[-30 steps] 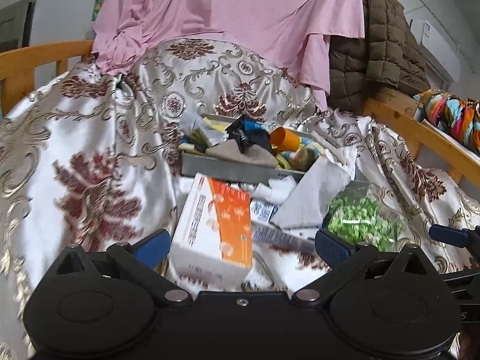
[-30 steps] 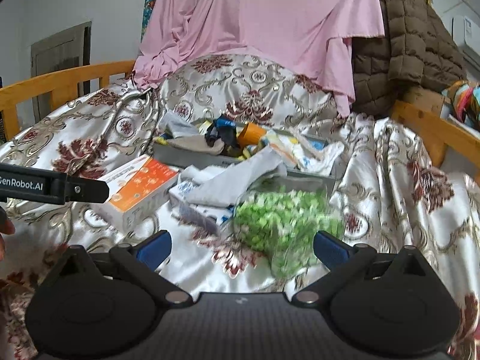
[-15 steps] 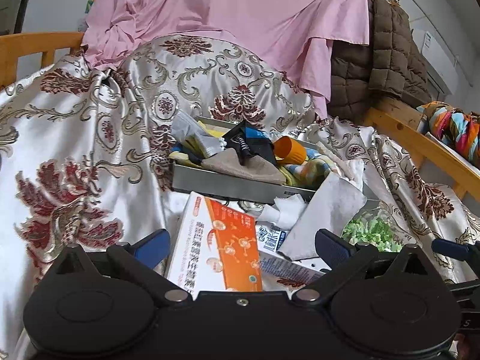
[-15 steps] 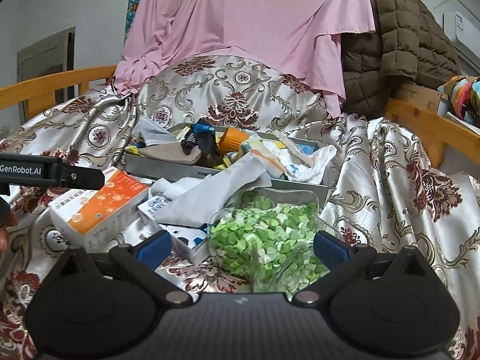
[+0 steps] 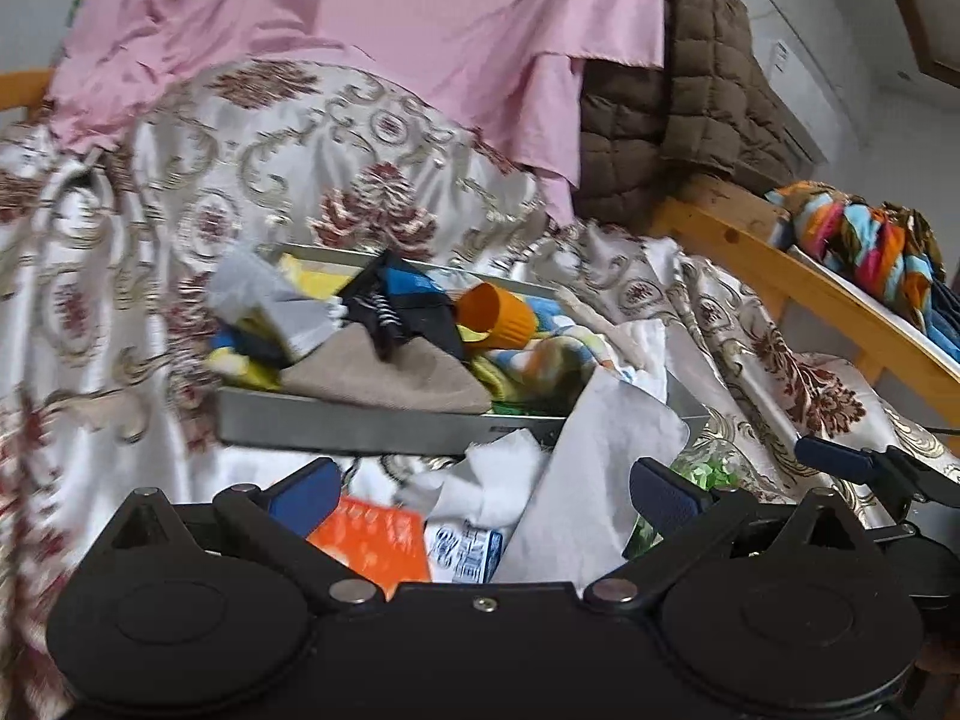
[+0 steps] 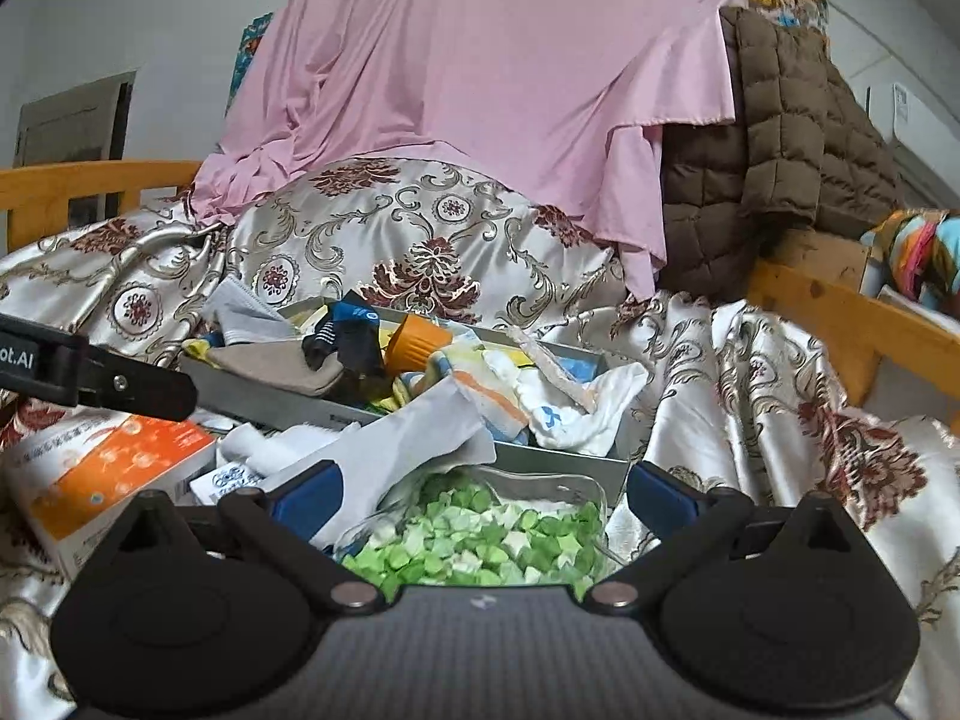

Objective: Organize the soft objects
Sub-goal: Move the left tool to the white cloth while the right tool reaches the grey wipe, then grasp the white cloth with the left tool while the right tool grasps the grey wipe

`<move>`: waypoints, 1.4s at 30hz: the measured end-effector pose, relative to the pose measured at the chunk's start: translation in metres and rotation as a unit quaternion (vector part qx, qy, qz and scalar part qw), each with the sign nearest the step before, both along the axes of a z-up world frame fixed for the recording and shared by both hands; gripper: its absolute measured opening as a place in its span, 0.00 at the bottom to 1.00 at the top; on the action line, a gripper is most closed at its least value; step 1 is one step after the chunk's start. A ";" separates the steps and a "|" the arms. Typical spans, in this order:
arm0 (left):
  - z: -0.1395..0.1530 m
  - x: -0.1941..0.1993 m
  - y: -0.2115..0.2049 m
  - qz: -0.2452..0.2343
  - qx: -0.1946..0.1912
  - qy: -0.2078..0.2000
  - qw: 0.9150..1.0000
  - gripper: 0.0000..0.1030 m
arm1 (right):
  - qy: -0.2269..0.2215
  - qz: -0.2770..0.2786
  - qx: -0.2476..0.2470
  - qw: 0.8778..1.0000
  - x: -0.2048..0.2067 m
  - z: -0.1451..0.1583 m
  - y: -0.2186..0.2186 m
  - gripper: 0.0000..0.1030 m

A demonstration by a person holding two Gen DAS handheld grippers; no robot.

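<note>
A grey tray (image 5: 384, 423) (image 6: 270, 399) sits on the patterned bedspread, heaped with socks, cloths and an orange cup (image 5: 497, 315) (image 6: 417, 341). A white cloth (image 5: 591, 498) (image 6: 414, 450) hangs over its front edge. My left gripper (image 5: 483, 489) stands open low over an orange-and-white box (image 5: 375, 543) (image 6: 102, 480) and the white cloth. My right gripper (image 6: 486, 495) is open just above a clear bag of green paper stars (image 6: 480, 540), of which only a sliver shows in the left wrist view (image 5: 702, 474). Neither gripper holds anything.
A blue-and-white small pack (image 5: 465, 552) lies beside the box. A pink sheet (image 6: 480, 90) and a brown quilted blanket (image 6: 774, 138) drape over the bed's back. Wooden rails (image 6: 840, 324) border the bed. A colourful cloth (image 5: 864, 240) lies on the right ledge.
Both grippers have moved forward and lower towards the tray. The box and the bag of stars now sit closer beneath the fingers. Both stay open.
</note>
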State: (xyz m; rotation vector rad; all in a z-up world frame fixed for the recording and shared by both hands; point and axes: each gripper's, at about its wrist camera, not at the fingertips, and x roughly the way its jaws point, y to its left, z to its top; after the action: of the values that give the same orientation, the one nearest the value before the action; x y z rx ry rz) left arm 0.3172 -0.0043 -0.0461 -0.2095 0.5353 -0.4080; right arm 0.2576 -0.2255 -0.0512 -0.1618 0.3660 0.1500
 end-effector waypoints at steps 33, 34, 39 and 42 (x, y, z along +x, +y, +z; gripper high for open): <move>-0.023 0.059 -0.022 -0.116 0.053 0.052 0.990 0.75 | 0.110 0.100 -0.003 0.989 0.085 -0.004 0.006 0.48; -0.023 0.060 -0.022 -0.117 0.058 0.053 0.990 0.73 | 0.106 0.097 -0.006 0.990 0.083 -0.005 0.007 0.41; -0.023 0.061 -0.019 -0.119 0.052 0.056 0.990 0.71 | 0.093 0.103 -0.002 0.990 0.077 -0.004 0.008 0.14; -0.023 0.061 -0.020 -0.118 0.052 0.056 0.990 0.71 | 0.073 0.101 -0.017 0.992 0.070 -0.003 0.009 0.06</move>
State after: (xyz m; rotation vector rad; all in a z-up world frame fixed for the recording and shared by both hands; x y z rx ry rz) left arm 0.3783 -0.0244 -0.0695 -0.0684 0.6935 -0.5997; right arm 0.3273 -0.2161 -0.0546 -0.2221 0.4974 0.3576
